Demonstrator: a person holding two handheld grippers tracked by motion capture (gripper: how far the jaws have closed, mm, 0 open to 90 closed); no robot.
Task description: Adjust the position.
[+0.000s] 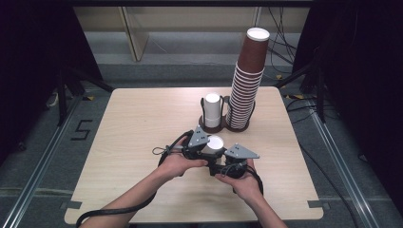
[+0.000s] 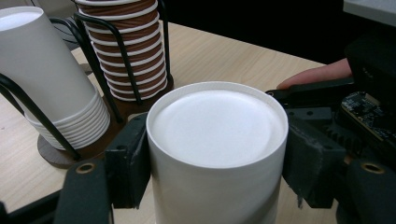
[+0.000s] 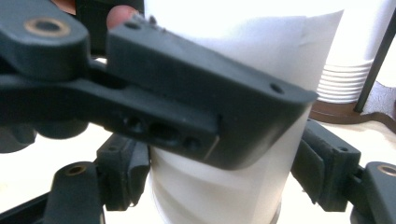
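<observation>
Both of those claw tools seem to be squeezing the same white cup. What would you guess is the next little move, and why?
Probably a gentle pull apart. The left gripper and right gripper each have jaws against the white cup, upside down in front of the holder. In the right gripper view it looks layered, perhaps nested cups, so separating seems likely, though I can't be sure.

tabletop: pale wood-grain laminate, smooth, matt.
white cup: paper, smooth, matt, with a rolled rim.
white cup stack: the same matt white paper.
brown cup stack: matt brown paper with white rims.
rack: thin black wire, slightly glossy, on a dark brown wood-look base.
left tool: matt black plastic, rough-edged pads, brass-coloured eyelets.
right tool: matt black plastic, likewise.
</observation>
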